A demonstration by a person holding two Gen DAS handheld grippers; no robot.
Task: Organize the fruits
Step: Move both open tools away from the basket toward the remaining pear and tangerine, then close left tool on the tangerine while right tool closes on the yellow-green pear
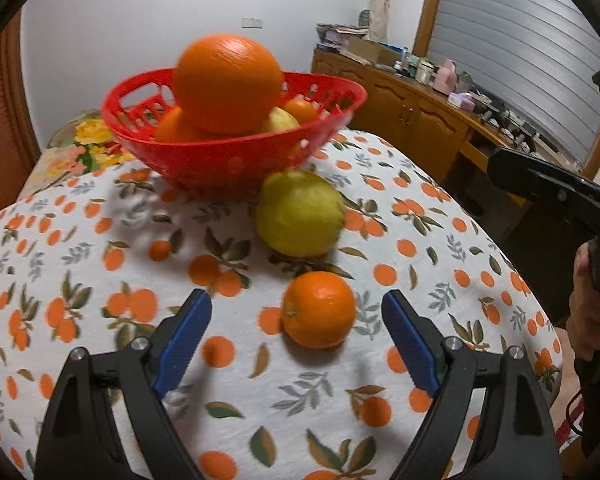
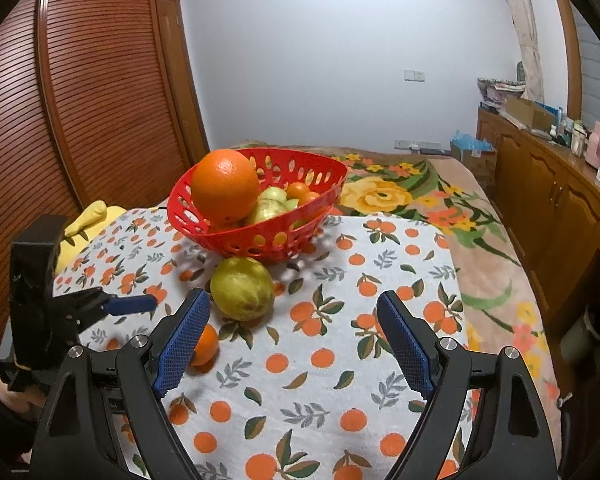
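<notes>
A small orange (image 1: 318,310) lies on the printed cloth, just ahead of my left gripper (image 1: 296,295), which is open; its blue pads stand well apart on either side and do not touch the fruit. Beyond the orange sits a yellow-green fruit (image 1: 300,214), close to the red basket (image 1: 228,168). A large orange (image 1: 228,84) tops several fruits inside the basket. My right gripper (image 2: 294,297) is open over bare cloth, with the yellow-green fruit (image 2: 242,288) ahead of its left finger. That finger partly hides the small orange (image 2: 206,344). The red basket (image 2: 260,240) stands behind.
The orange-print cloth (image 2: 340,360) covers the table, with a floral blanket (image 2: 400,196) beyond it. A wooden cabinet (image 2: 540,200) crowded with items runs along the right, and a louvred wooden door (image 2: 100,100) stands at the left. A hand (image 1: 588,320) shows at the right edge.
</notes>
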